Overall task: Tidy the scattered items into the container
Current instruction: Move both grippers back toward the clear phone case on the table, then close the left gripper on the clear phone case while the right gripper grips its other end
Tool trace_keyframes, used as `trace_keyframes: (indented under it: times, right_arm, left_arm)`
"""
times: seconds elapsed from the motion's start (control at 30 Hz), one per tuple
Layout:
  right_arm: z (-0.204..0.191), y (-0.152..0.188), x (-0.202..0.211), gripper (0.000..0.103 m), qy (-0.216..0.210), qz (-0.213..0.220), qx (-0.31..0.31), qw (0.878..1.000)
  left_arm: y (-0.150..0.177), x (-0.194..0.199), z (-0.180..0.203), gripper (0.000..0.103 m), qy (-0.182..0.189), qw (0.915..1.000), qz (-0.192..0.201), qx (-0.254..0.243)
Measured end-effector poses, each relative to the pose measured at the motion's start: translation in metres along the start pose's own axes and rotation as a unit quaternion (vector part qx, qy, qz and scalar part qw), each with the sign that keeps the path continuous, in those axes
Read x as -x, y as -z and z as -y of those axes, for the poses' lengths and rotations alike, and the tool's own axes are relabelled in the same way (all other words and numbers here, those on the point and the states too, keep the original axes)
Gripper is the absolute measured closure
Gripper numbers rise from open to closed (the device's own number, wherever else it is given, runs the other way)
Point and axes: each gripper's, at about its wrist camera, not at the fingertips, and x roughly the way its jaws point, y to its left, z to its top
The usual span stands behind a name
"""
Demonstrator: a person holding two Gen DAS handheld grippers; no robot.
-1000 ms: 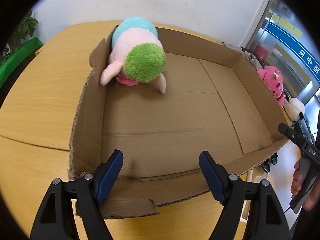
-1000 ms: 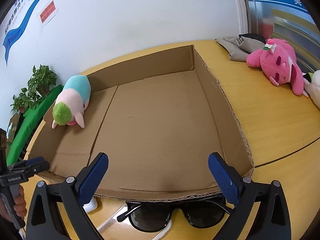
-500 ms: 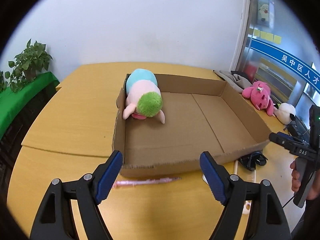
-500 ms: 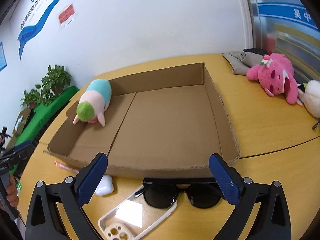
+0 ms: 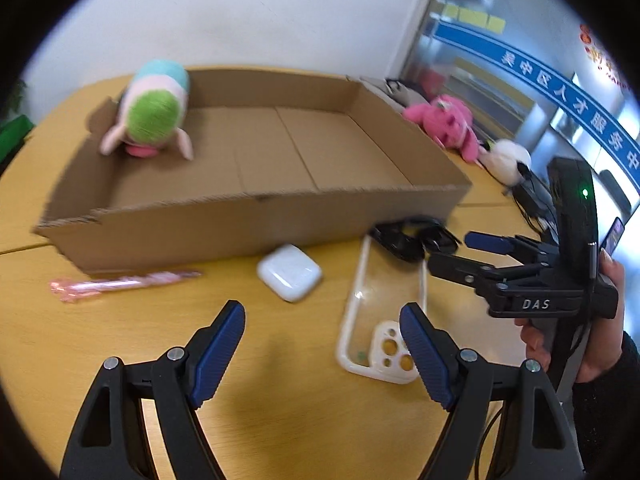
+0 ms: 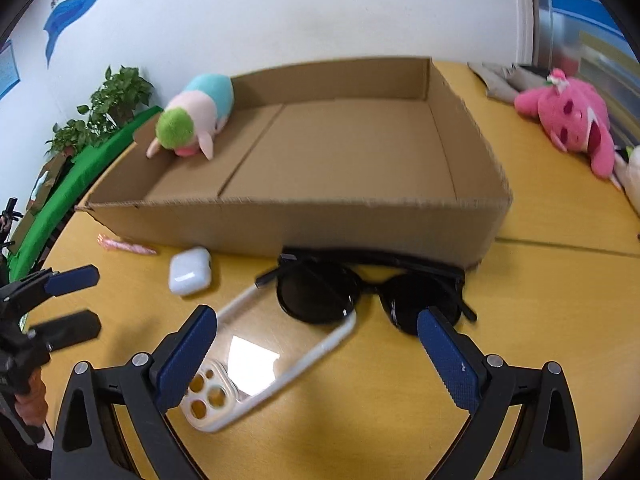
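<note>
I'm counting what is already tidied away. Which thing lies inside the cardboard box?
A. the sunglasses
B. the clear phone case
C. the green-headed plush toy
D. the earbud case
C: the green-headed plush toy lies in a corner of the cardboard box, while the sunglasses, earbud case and phone case lie on the table in front of it.

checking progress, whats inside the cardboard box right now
Only one plush toy with a green head, in a far corner of the cardboard box. The rest of the visible floor is bare; the strip behind the near wall is hidden.
</note>
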Motion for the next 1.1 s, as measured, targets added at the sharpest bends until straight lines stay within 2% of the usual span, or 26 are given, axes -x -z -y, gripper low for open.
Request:
trace_keyframes:
  times: [0.23, 0.3, 0.37, 0.4, 0.47, 0.5, 0.57, 0.63, 0.67, 0.8, 0.83, 1.0, 1.1]
  right_arm:
    - [0.004, 0.007, -0.01, 0.007, -0.013, -0.02, -0.012, 1.0]
    - [0.004, 0.008, -0.013, 0.008, -0.023, -0.026, -0.018, 0.999]
    - [0.001, 0.009, -0.017, 0.013, -0.035, -0.035, -0.02, 0.999]
    - [-0.001, 0.01, -0.02, 0.015, -0.04, -0.04, -0.019, 0.998]
    - [-0.008, 0.011, -0.021, 0.018, -0.047, -0.035, -0.012, 0.998]
    - [-0.012, 0.011, -0.021, 0.021, -0.057, -0.036, -0.008, 0.998]
    - [-0.022, 0.012, -0.023, 0.025, -0.053, -0.038, 0.007, 0.998]
    - [-0.03, 0.014, -0.023, 0.029, -0.055, -0.037, 0.018, 0.998]
    - [-0.034, 0.016, -0.023, 0.037, -0.071, -0.04, 0.018, 0.997]
    - [-0.059, 0.024, -0.021, 0.04, -0.096, -0.052, 0.041, 0.993]
    - [-0.067, 0.027, -0.021, 0.039, -0.101, -0.056, 0.048, 0.992]
    - [-0.103, 0.036, -0.022, 0.038, -0.163, -0.077, 0.068, 0.981]
    - [-0.112, 0.032, -0.025, 0.038, -0.17, -0.08, 0.069, 0.98]
  left_arm:
    - [0.012, -0.039, 0.018, 0.025, 0.014, 0.9979, -0.063, -0.003]
    - [0.017, -0.047, 0.018, 0.029, 0.022, 0.9965, -0.08, -0.002]
    - [0.021, -0.054, 0.017, 0.042, 0.024, 0.9949, -0.098, 0.003]
    - [0.023, -0.052, 0.018, 0.043, 0.018, 0.9955, -0.093, -0.002]
    - [0.022, -0.053, 0.019, 0.053, 0.01, 0.9953, -0.096, -0.011]
    - [0.023, -0.052, 0.019, 0.054, 0.007, 0.9952, -0.096, -0.014]
    - [0.024, -0.05, 0.014, 0.069, 0.031, 0.9941, -0.104, 0.0]
    - [0.027, -0.046, 0.008, 0.069, 0.037, 0.9936, -0.107, 0.006]
    - [0.029, -0.044, 0.008, 0.069, 0.035, 0.9937, -0.106, 0.003]
    - [0.04, -0.027, 0.002, 0.077, 0.038, 0.9933, -0.109, -0.006]
    - [0.044, -0.022, 0.0, 0.085, 0.035, 0.9931, -0.111, -0.011]
    - [0.063, 0.004, -0.019, 0.086, 0.027, 0.9923, -0.12, -0.017]
    - [0.07, 0.019, -0.027, 0.086, 0.019, 0.9936, -0.111, -0.012]
